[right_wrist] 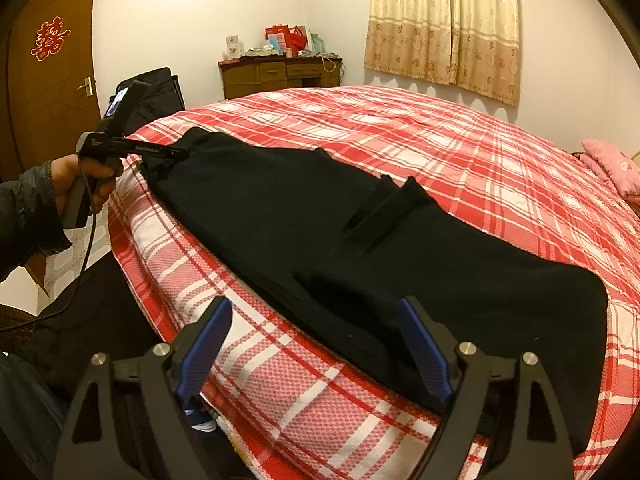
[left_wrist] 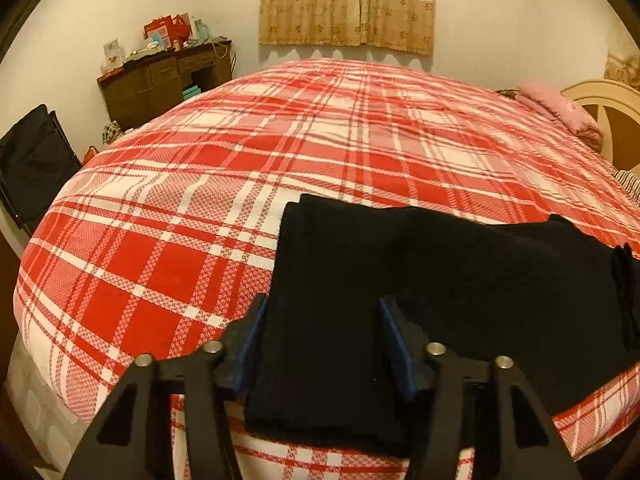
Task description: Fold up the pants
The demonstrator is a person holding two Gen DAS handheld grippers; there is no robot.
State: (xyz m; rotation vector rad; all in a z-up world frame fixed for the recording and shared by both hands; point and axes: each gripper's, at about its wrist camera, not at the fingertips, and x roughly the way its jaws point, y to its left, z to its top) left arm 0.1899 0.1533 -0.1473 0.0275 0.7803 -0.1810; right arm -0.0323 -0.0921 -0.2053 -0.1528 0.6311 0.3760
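Black pants (right_wrist: 320, 232) lay along the near edge of a plaid bed (left_wrist: 280, 128). The left gripper (left_wrist: 322, 312) straddled one end, half-open, grip unclear. The right gripper (right_wrist: 316, 316) gaped, empty, near the other end.

Black claw (right_wrist: 314, 354) frames with blue pads (right_wrist: 424, 354) and silver screws (right_wrist: 467, 347) — dark puffy sleeve (right_wrist: 28, 216), trailing cable (right_wrist: 86, 256).

Black pants (right_wrist: 320, 240) on red-and-white plaid bedspread (left_wrist: 200, 200); cream floral curtain (left_wrist: 348, 0); pink pillow (right_wrist: 612, 168); brown door (right_wrist: 52, 80).
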